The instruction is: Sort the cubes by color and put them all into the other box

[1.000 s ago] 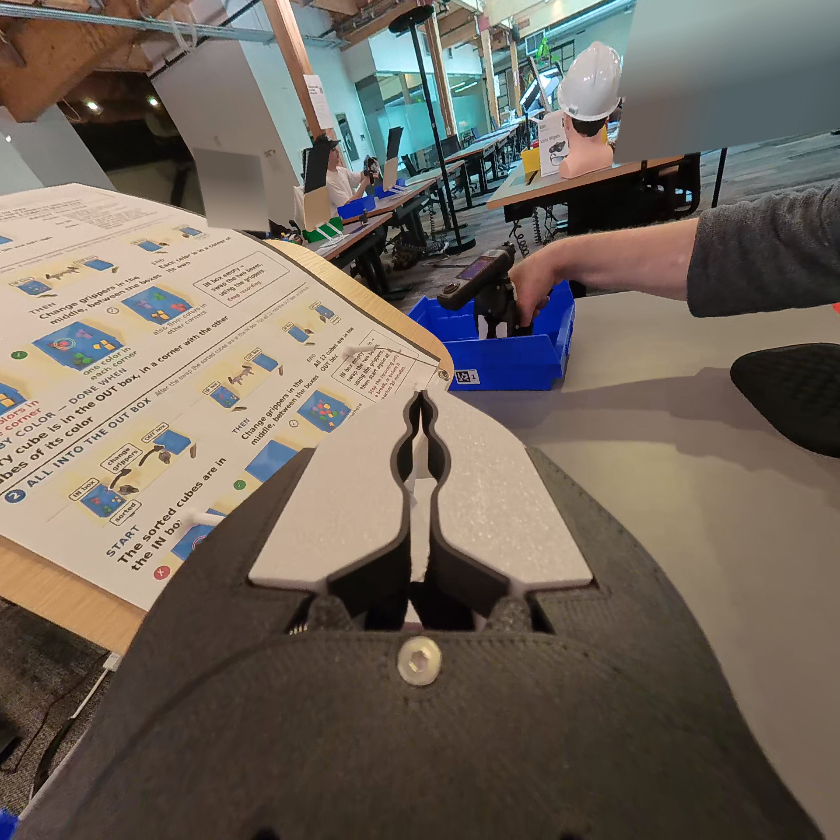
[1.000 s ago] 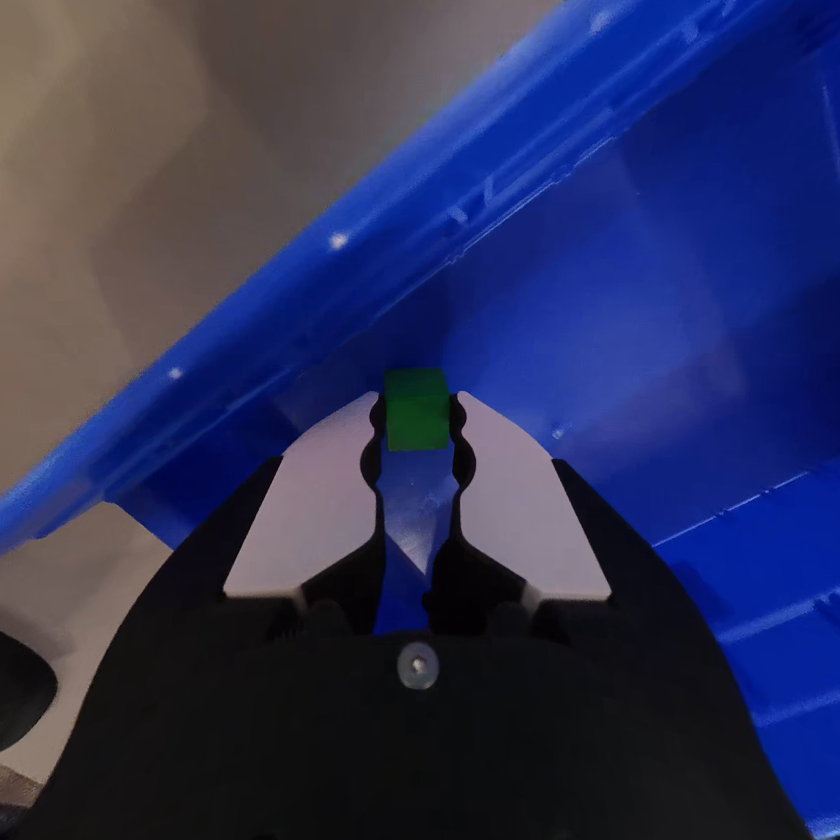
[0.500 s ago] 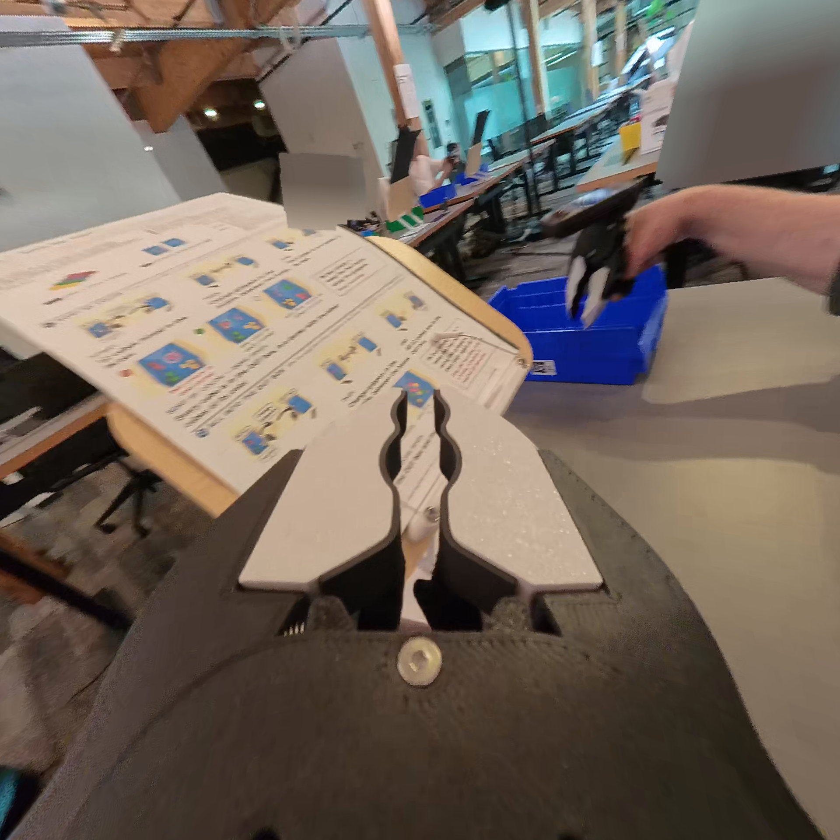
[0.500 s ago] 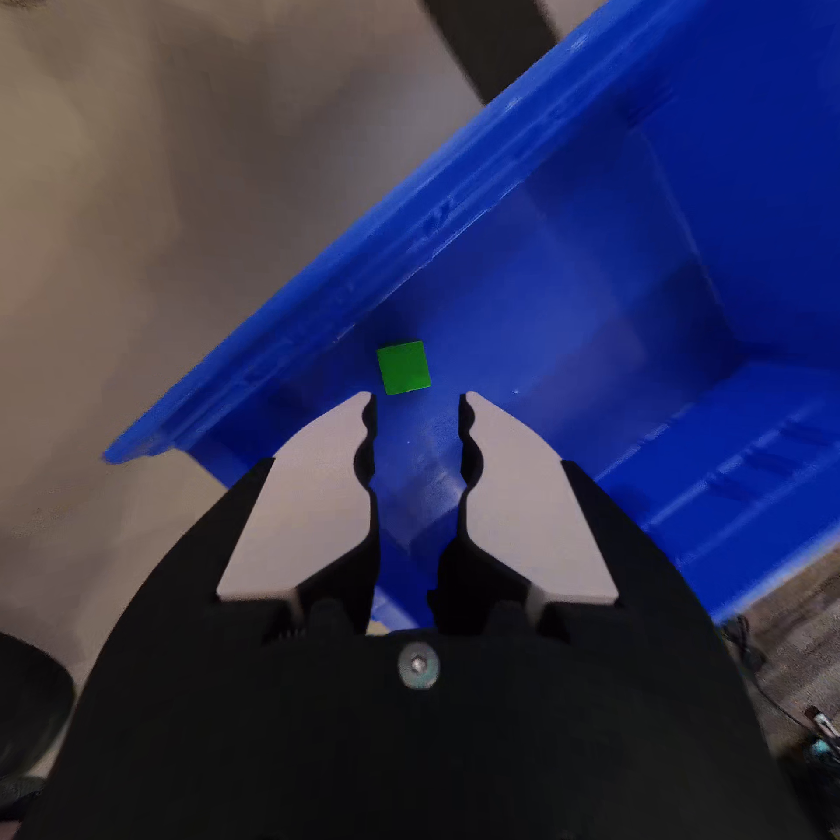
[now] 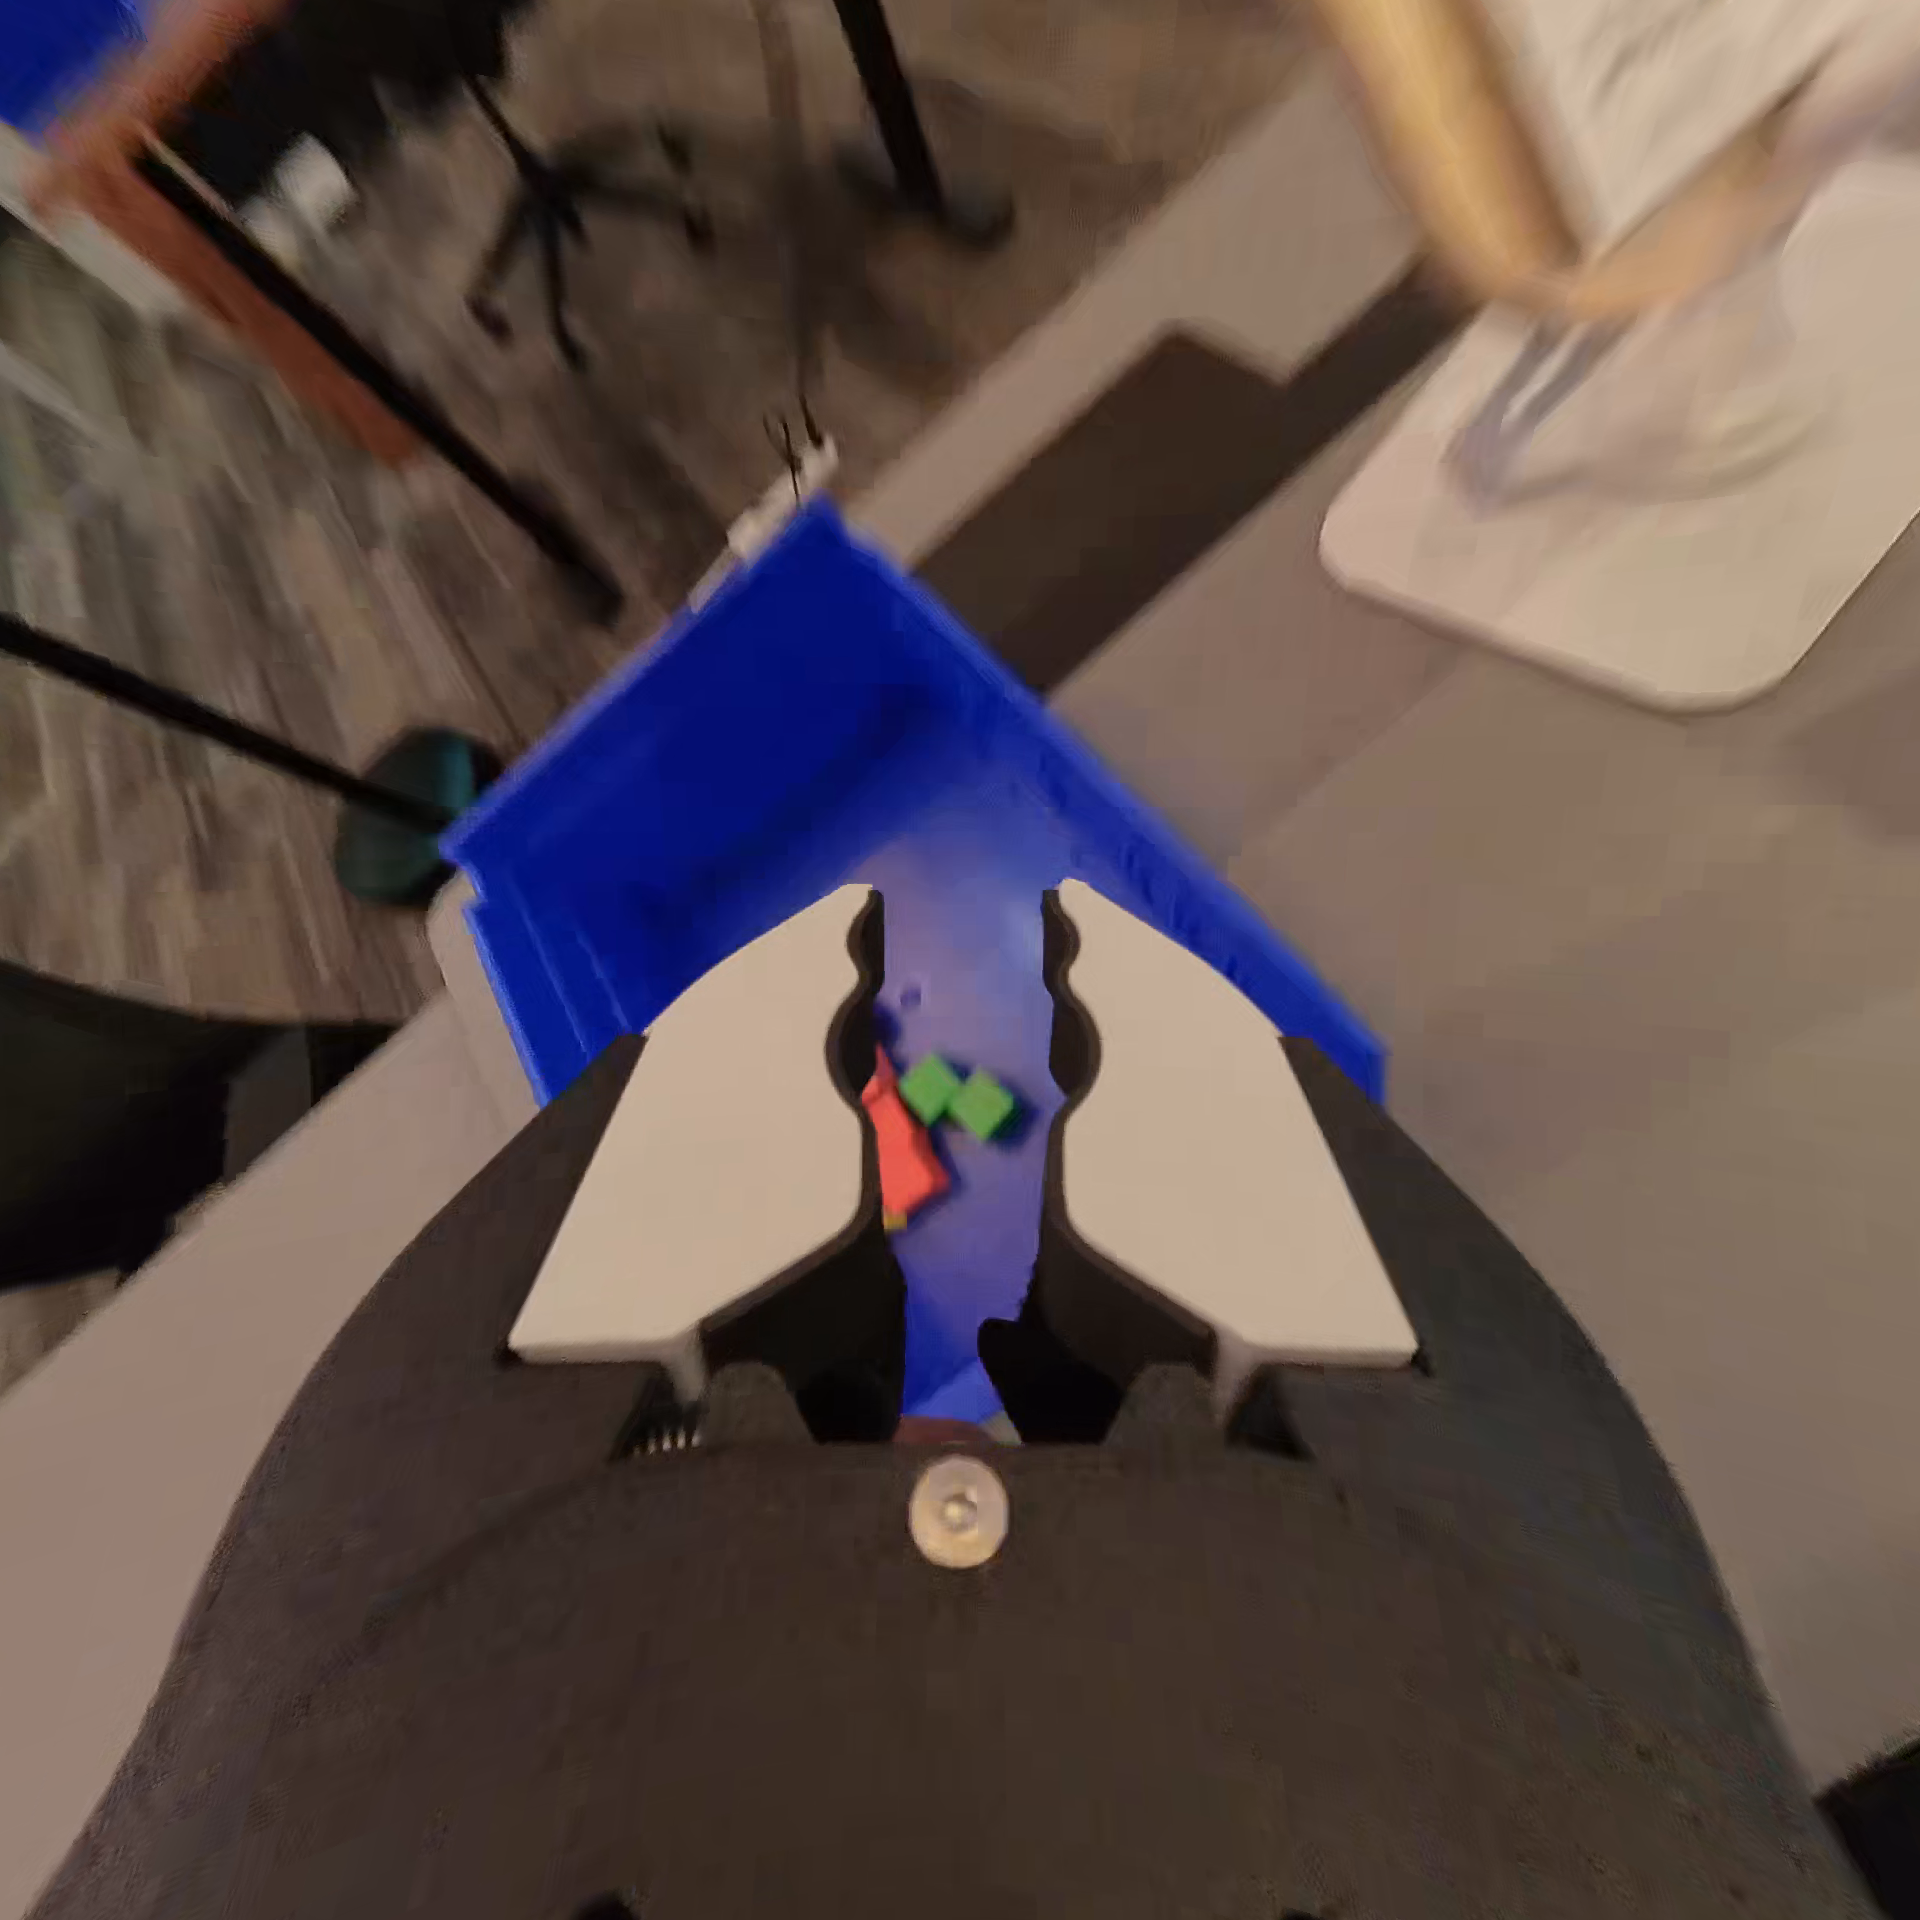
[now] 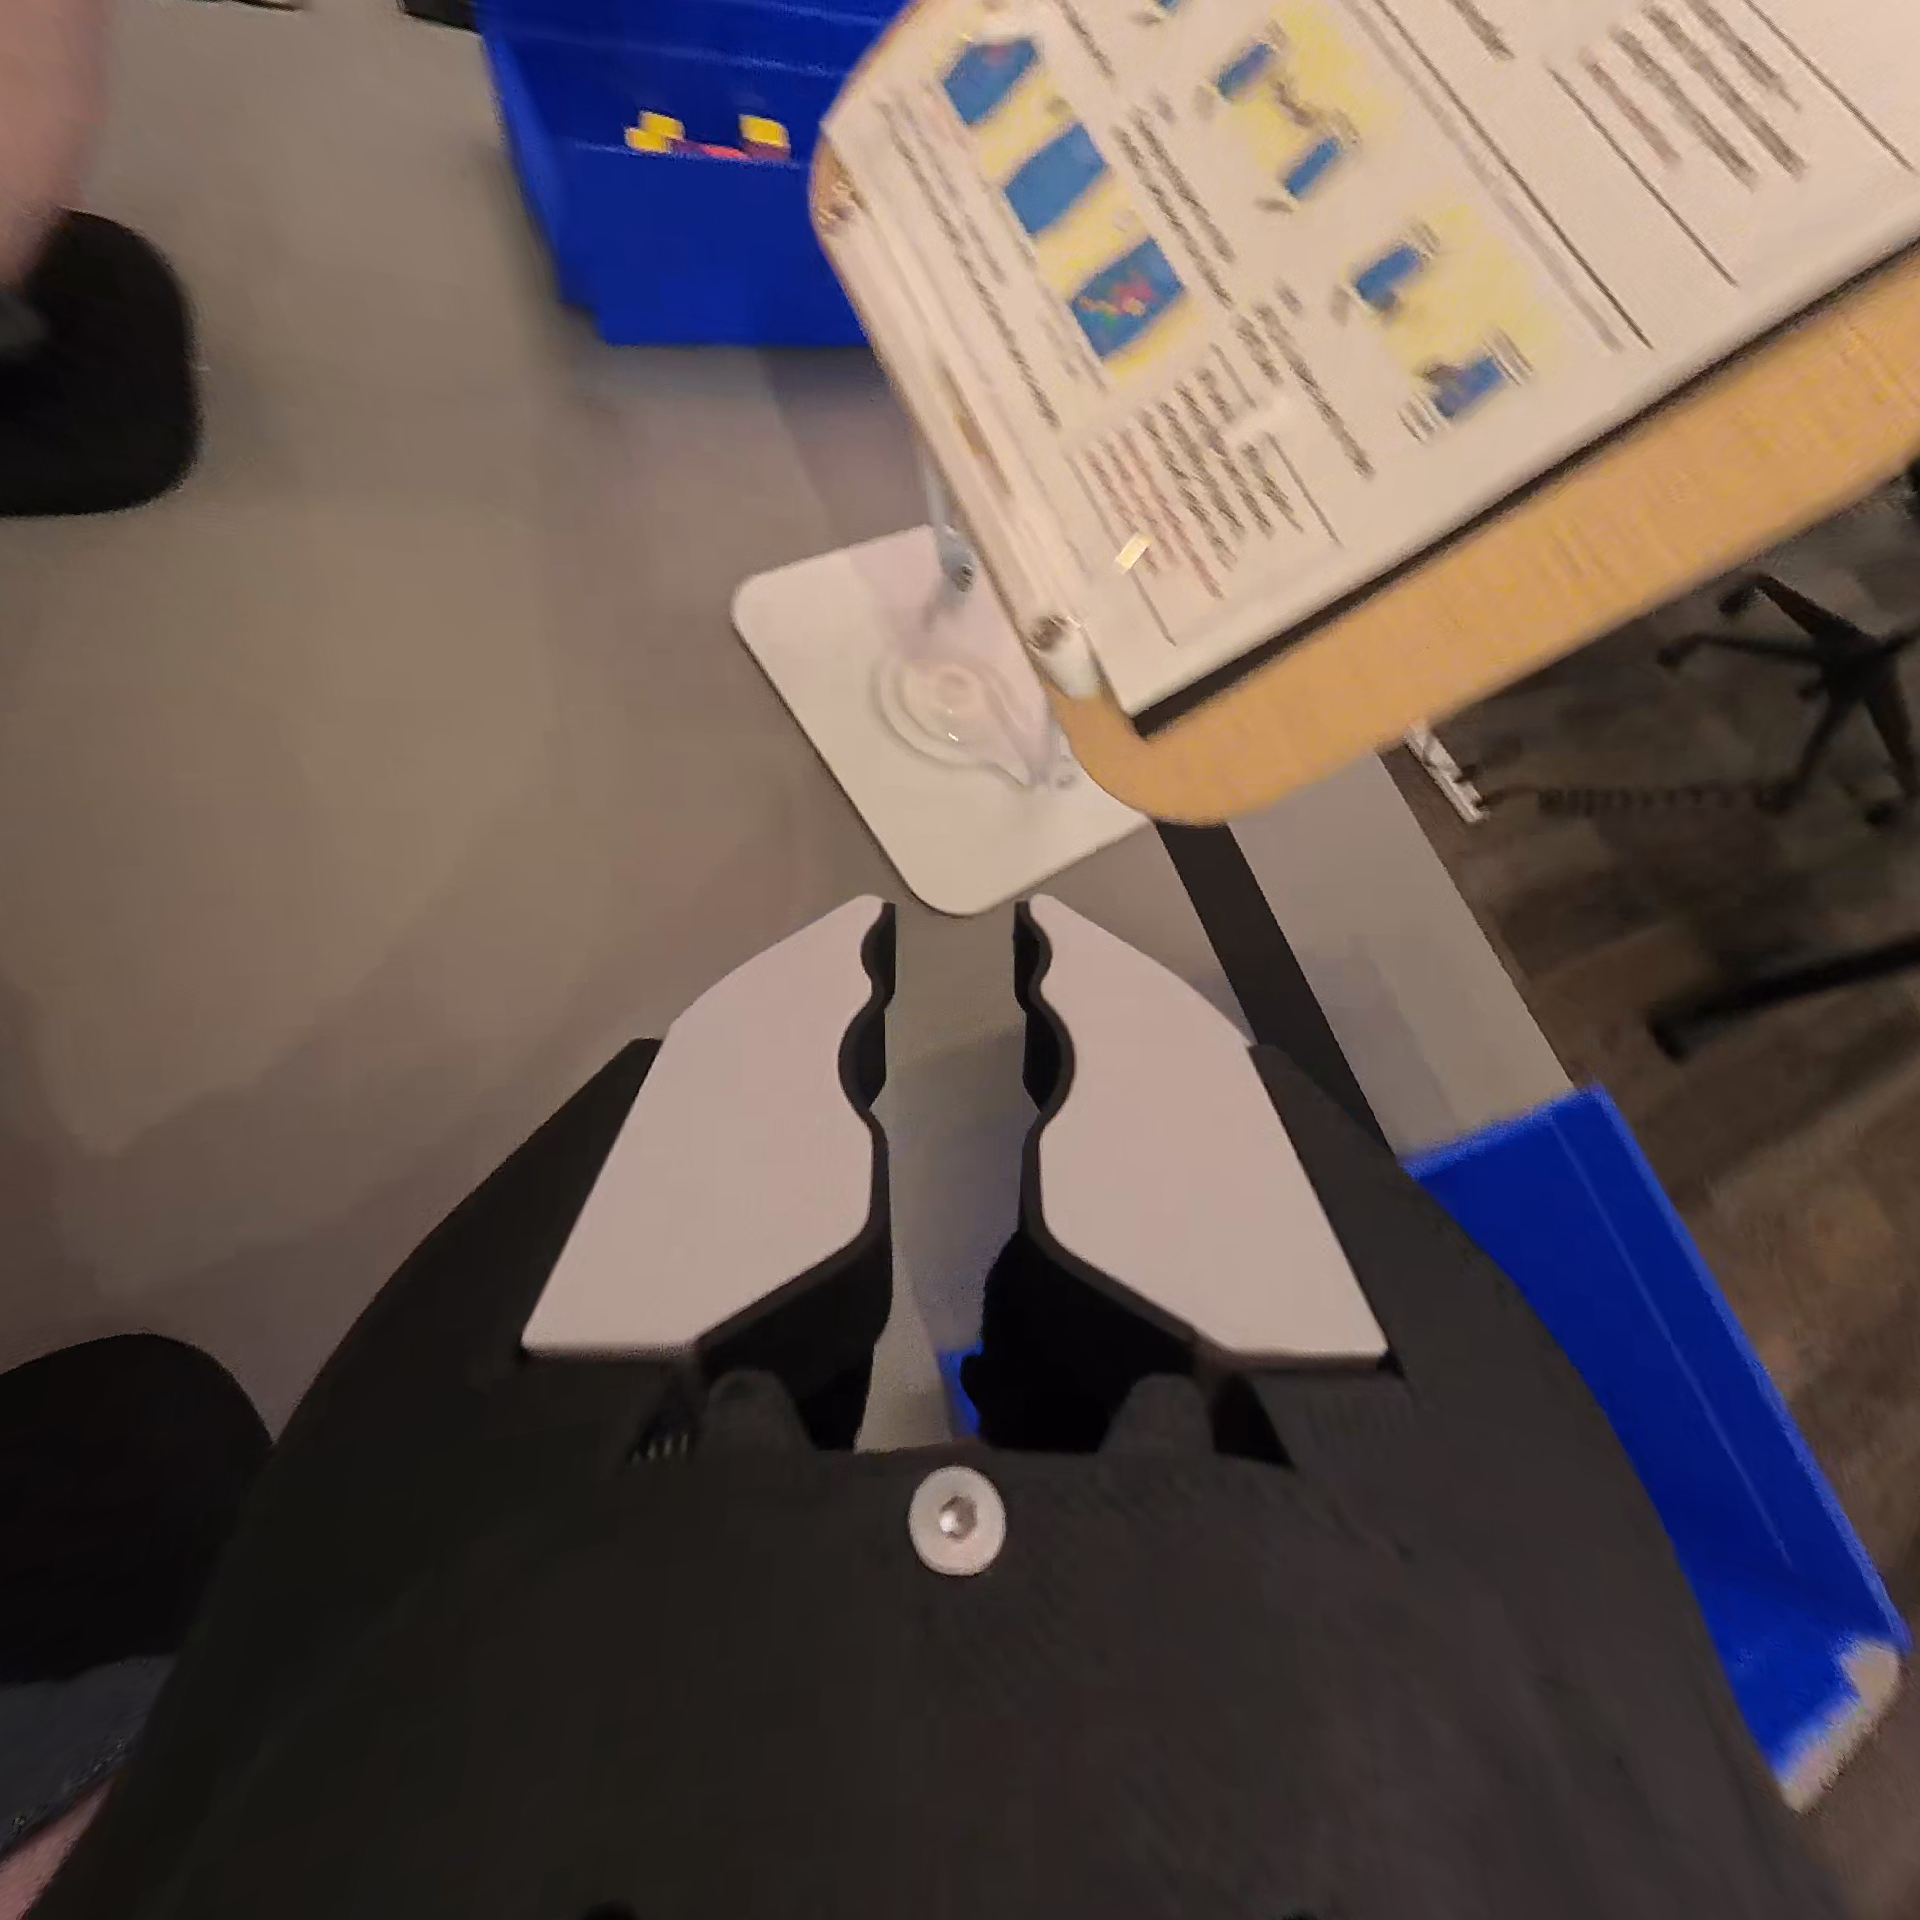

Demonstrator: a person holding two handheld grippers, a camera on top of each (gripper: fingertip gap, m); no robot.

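Both pairs of jaws stand apart with nothing between the pads. Those of the left gripper [image 5: 958,894] hang over a blue box [image 5: 727,769] that sits at the edge of the grey worktop [image 5: 1558,935], and the view there is blurred. Through their gap the floor of that box shows two green cubes [image 5: 956,1093] side by side, touching or nearly so, and just to their left a red cube [image 5: 902,1153], partly hidden behind the left pad; a sliver of yellow shows below the red one. None of these is touched by the fingers. The right gripper [image 6: 954,909] points across bare worktop toward the white base plate [image 6: 894,727] of a stand that carries a tilted wooden board [image 6: 1455,644] with a printed instruction sheet [image 6: 1299,260] on it. A second blue box [image 6: 1683,1403] lies at the lower right of that view, only its rim and wall visible beside the gripper body. The first box, seen from the right wrist, sits far across the worktop, with yellow cubes [image 6: 655,133] showing over its low front wall.
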